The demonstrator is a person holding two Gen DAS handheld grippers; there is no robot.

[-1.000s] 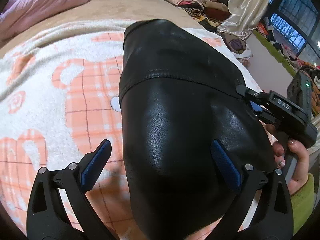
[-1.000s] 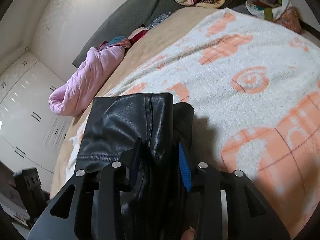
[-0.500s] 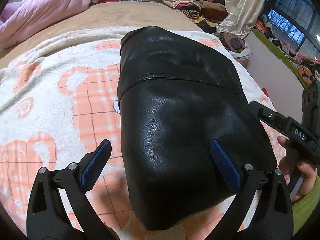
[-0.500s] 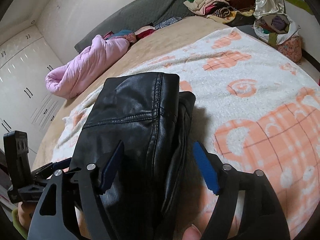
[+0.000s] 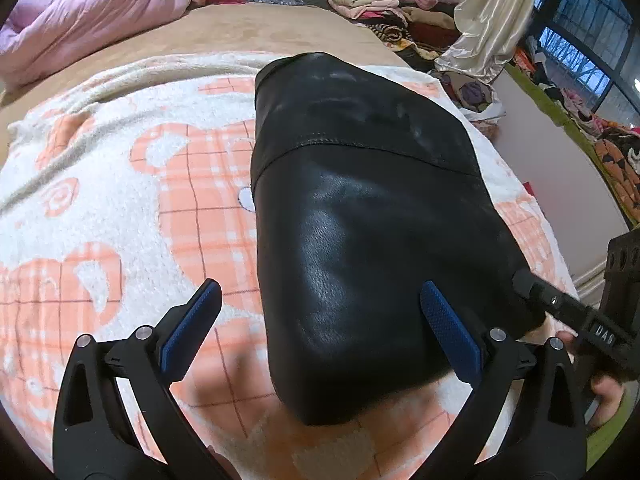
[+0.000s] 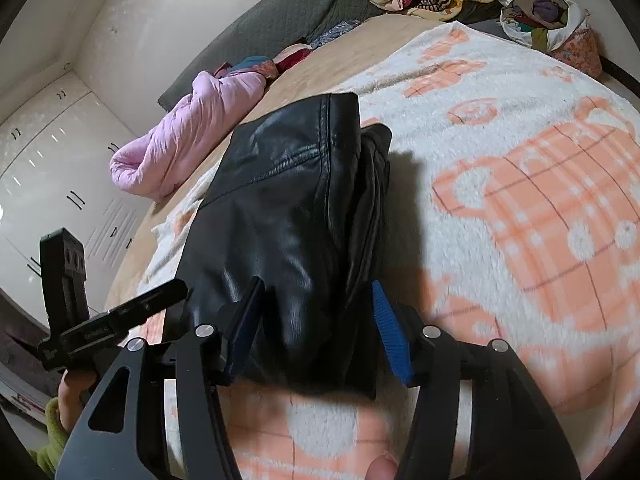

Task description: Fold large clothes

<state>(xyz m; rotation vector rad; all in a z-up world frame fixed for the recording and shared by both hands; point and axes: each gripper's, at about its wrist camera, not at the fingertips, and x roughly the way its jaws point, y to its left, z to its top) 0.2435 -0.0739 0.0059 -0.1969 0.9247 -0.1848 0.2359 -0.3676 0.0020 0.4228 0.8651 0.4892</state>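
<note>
Both sets of jaws stand apart, as I read it. My left gripper [image 5: 320, 320] straddles the near end of the folded black leather garment [image 5: 360, 220], which lies on the peach-and-white blanket [image 5: 140, 200]. My right gripper [image 6: 316, 324] brackets the garment's stacked side edge; whether its pads touch the leather, I can't quite tell through the blur.
</note>
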